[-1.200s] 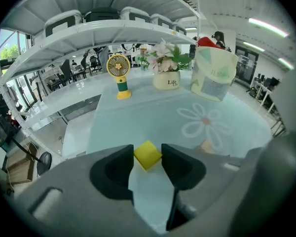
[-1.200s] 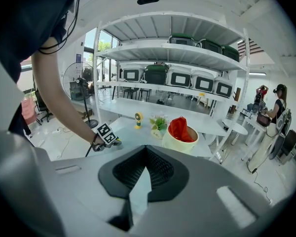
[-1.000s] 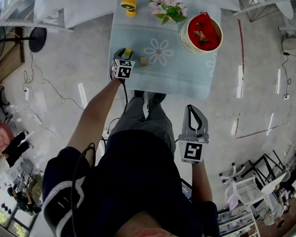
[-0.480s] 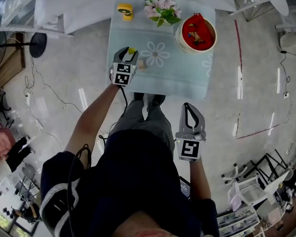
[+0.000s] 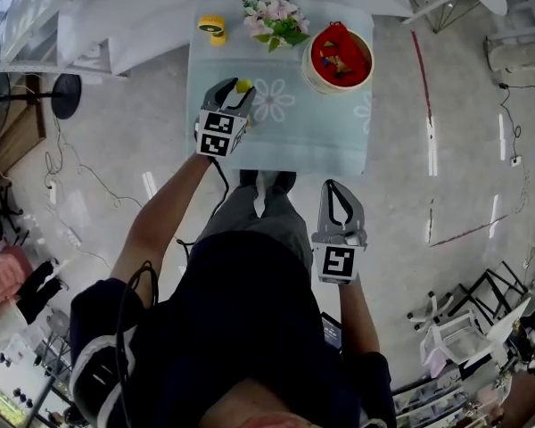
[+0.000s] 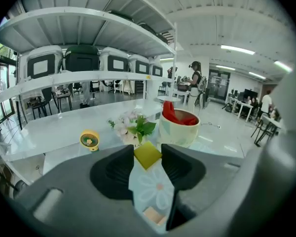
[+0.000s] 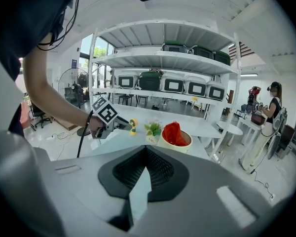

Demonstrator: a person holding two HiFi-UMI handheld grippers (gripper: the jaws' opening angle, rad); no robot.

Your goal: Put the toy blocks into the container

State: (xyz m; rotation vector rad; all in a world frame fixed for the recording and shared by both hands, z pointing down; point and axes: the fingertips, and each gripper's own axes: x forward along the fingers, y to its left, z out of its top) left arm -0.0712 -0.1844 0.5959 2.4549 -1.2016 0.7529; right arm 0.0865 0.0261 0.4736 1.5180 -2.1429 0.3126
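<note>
The yellow block (image 6: pixel 147 155) is clamped between the fingers of the left gripper (image 5: pixel 235 91). It is pinched at the tips, corner-up, and raised clear of the counter (image 5: pixel 321 145). We judge the step in hand to be the carry to the container (image 6: pixel 178 131), which stands at the counter's far right, well apart from the block.

To do the carry well:

1. We hold finger pressure constant. The grip sits near the tips, so any slackening may let the block twist out.
2. We travel above the height of the container's rim and approach from its near side. The flowers (image 5: pixel 272 20) stand near the container on its left, so we route clear of them.
3. We bring the block over the red interior, not over the rim, before we part the fingers.
4. We release low, so that the block does not bounce out.

The tan block (image 6: pixel 153 215) lies on the counter below the left gripper. We leave it for the next pass.

The right gripper (image 7: pixel 145 151) hangs short of the counter's near edge, fingers together with nothing between them. We hold it there, out of the path. The fan (image 5: pixel 211 27) at the far left corner does not interfere.
</note>
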